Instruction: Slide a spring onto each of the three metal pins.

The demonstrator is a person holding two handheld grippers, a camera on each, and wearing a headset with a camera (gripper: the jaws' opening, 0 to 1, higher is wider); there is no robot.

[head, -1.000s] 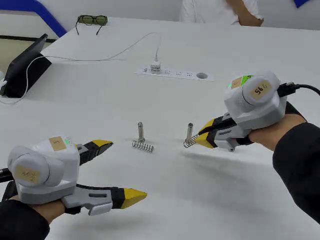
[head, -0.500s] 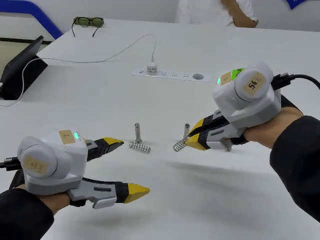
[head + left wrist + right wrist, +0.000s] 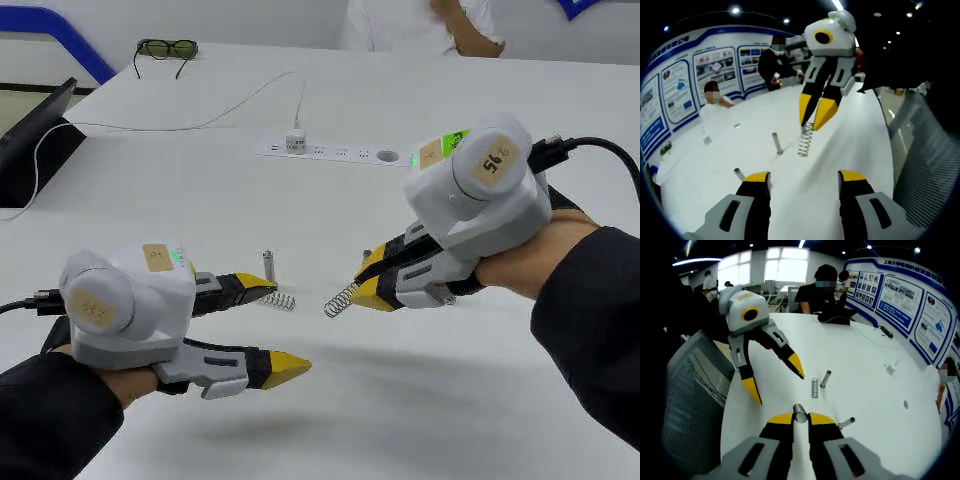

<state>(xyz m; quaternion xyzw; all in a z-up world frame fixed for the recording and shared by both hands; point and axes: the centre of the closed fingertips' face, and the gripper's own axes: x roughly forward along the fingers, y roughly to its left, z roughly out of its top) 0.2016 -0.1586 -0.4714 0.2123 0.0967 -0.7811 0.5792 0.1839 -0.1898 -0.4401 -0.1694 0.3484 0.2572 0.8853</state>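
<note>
My right gripper (image 3: 360,291) is shut on one end of a small steel spring (image 3: 340,299), which sticks out to the left above the white table (image 3: 430,400). The right gripper view shows that spring (image 3: 799,412) pinched between its yellow tips. A metal pin (image 3: 268,265) stands upright mid-table with a second spring (image 3: 281,298) lying by its base. Another pin (image 3: 366,255) peeks out behind the right gripper. My left gripper (image 3: 280,327) hovers open at lower left, nothing between its jaws. The left gripper view shows two pins (image 3: 776,143) (image 3: 739,174) and the held spring (image 3: 804,142).
A white power strip (image 3: 320,152) with a plugged charger and cable lies further back. Dark glasses (image 3: 165,47) rest at the far left corner, and a black device (image 3: 30,145) sits at the left edge. A person (image 3: 420,25) stands at the far side.
The right gripper has carried the spring left and away from the pin it was near. The left gripper has moved right, toward the standing pin and loose spring.
</note>
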